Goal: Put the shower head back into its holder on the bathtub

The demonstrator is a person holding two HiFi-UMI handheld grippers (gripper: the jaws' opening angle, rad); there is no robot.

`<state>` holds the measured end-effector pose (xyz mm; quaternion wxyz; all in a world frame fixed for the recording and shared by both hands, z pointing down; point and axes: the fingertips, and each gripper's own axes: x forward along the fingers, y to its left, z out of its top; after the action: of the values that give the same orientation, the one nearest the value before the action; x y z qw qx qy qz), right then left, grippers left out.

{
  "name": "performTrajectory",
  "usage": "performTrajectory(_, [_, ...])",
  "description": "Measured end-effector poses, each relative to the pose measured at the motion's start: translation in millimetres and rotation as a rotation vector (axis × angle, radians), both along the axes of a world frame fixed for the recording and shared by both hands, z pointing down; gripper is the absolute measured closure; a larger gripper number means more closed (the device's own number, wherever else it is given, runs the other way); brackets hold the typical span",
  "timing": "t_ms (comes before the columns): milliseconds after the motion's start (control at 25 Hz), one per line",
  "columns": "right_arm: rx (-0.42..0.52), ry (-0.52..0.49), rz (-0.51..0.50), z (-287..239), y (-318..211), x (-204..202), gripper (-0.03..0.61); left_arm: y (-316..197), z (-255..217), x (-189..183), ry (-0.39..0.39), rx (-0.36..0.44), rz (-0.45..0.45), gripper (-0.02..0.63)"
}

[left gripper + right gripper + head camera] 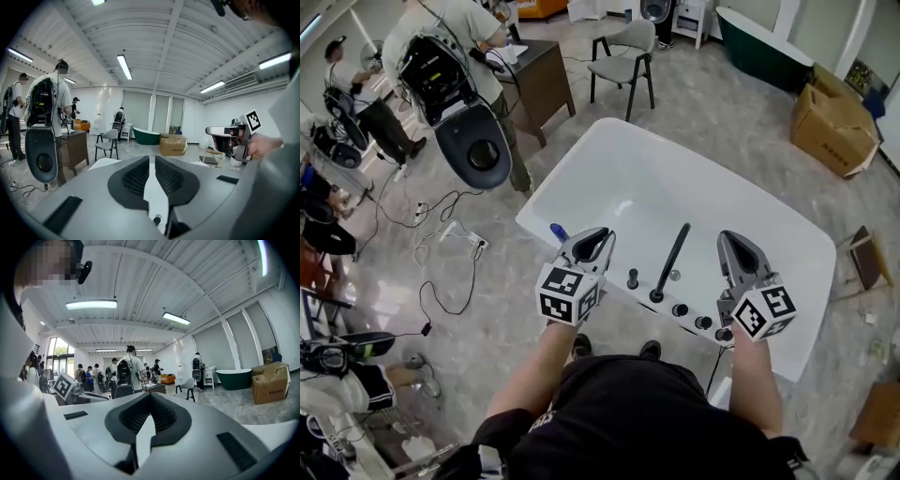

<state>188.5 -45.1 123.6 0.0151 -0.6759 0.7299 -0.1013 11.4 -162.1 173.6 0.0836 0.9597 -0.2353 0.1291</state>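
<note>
Left tongs are sitting pressed together, gripping nothing. Right tongs are also sitting closed and empty. Both are hovering above the near rim of the white bathtub, one on each side of the black shower head, touching nothing. Shower head is standing with its lower end in the holder, leaning over the tub. Knobs are sitting beside it. Chair is standing beyond.
</note>
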Motion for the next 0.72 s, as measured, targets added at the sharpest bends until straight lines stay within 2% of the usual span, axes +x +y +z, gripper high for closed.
performTrajectory(280, [0.04, 0.015, 0.045, -24.5, -30.4, -47.7, 0.568, -37.4, -38.3, -37.3, 0.002, 0.069, 0.08, 0.563])
performTrajectory(480, [0.04, 0.111, 0.021, -34.8, -53.4, -94.3, 0.568, -67.5, -50.9, -68.9, -0.005, 0.118, 0.119, 0.565])
performTrajectory(720, [0.108, 0.094, 0.04, -70.3, -54.4, -92.1, 0.568, -78.8, -80.6, -65.5, 0.018, 0.148, 0.113, 0.563])
